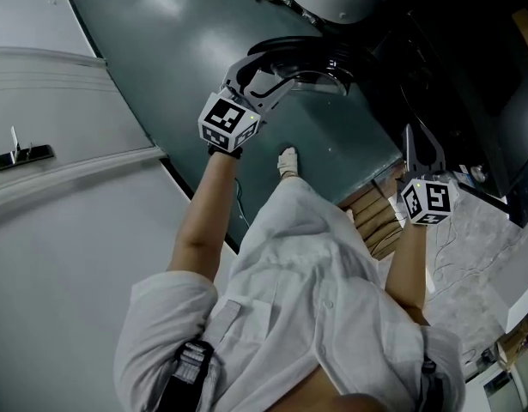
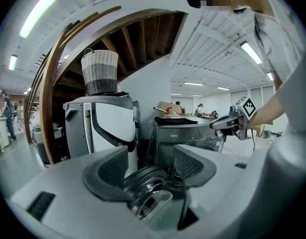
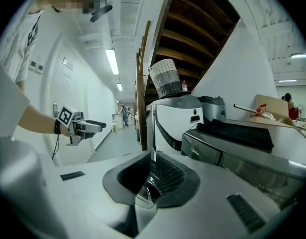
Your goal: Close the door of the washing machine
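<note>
Door open, between parted left gripper jaws

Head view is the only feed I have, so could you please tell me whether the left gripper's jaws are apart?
Observer: Yes, in its own view the left gripper has its jaws apart, not closed on anything.
Operator: Thank you; what shows between them?
Observer: The round glass of the washing machine door.
Operator: Does anything stand on the white machine?
Observer: A woven basket stands on top.
</note>
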### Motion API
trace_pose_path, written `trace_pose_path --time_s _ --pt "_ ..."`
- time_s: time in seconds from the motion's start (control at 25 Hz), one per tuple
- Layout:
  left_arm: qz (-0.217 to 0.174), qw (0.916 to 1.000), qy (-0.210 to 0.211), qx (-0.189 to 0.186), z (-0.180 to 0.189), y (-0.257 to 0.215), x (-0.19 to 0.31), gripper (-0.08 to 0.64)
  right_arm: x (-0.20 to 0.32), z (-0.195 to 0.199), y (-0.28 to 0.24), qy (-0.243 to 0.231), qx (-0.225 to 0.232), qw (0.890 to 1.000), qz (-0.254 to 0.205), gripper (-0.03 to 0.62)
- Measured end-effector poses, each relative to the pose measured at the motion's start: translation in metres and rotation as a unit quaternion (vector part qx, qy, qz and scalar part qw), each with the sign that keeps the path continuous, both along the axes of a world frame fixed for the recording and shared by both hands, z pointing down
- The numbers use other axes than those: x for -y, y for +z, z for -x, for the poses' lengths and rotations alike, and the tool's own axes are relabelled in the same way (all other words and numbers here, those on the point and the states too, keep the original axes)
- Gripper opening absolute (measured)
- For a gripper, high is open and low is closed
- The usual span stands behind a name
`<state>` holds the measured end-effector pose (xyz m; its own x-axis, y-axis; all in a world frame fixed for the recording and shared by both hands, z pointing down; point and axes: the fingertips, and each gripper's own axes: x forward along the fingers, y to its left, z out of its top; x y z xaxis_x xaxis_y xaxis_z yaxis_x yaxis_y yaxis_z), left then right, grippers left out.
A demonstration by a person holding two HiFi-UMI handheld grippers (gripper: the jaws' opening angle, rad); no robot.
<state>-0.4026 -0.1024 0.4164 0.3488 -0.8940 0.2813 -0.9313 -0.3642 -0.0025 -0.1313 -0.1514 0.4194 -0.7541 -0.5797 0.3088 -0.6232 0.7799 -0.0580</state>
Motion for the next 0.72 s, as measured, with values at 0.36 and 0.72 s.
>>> trace_pose_path --time_s 0.36,0.72 --pt "0.062 0.9923 0.101 0.035 0.065 0.022 0.041 0.298 0.025 0.073 -0.020 0.051 0.014 0.999 0.009 0.061" --pt "0.127 0.9693 0.194 0.082 0.068 0.082 0.100 0.310 0.031 0.087 -0.017 0.069 0.001 0.997 0.031 0.101"
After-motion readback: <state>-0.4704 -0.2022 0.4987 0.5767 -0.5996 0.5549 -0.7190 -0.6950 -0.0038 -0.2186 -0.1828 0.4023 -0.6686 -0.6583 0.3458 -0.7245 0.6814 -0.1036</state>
